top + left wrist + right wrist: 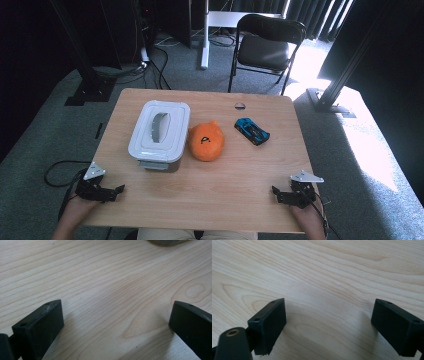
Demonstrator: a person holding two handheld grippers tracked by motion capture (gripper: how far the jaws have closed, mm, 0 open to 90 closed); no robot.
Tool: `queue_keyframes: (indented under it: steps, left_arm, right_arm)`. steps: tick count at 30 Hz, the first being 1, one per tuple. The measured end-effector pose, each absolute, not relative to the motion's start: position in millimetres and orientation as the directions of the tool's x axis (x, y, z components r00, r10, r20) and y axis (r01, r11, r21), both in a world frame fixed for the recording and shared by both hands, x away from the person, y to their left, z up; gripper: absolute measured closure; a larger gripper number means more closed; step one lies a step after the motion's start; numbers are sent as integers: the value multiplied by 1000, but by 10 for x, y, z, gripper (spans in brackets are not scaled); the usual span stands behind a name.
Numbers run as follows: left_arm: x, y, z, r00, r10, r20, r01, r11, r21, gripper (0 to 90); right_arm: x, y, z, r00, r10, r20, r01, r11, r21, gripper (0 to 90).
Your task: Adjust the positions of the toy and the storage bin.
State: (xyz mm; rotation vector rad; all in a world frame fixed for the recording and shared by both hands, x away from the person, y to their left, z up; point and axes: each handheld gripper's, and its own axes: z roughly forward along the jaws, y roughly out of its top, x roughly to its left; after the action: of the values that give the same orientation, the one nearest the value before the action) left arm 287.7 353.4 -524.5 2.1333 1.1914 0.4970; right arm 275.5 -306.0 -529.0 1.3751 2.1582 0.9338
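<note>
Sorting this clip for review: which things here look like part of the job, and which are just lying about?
Likely part of the job, a hedged guess, as both grippers rest open at the near edge:
- white lidded box
- orange soft toy
- blue toy car
- left gripper
- right gripper

Just lying about:
- small round thing on the table
- black chair

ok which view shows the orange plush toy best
The high view: the round orange plush toy sits whole at mid-table, between the white lidded plastic box and the blue toy car. The two gripper views look down at bare wooden tabletop instead.
</note>
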Motion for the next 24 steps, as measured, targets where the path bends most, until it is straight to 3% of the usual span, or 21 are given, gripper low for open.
queue_keyframes:
  steps: [9,14,15,24]
  left_arm:
    - [2862,3531,-5238,521,853,18,604,-383,699,64]
    - [2877,3493,-5241,508,861,19,616,-379,690,60]
    - [2887,3465,-5244,504,864,18,622,-377,686,2]
    - [2892,3467,-5243,508,861,16,621,-379,686,1]
  right_arm:
    - [2752,-3063,-5285,-437,899,8,625,298,721,121]
    - [2754,-3055,-5271,-440,898,7,634,305,710,121]
    - [2739,-3050,-5255,-437,899,8,646,308,698,123]
    - [2800,-3013,-5227,-428,904,21,667,300,681,124]
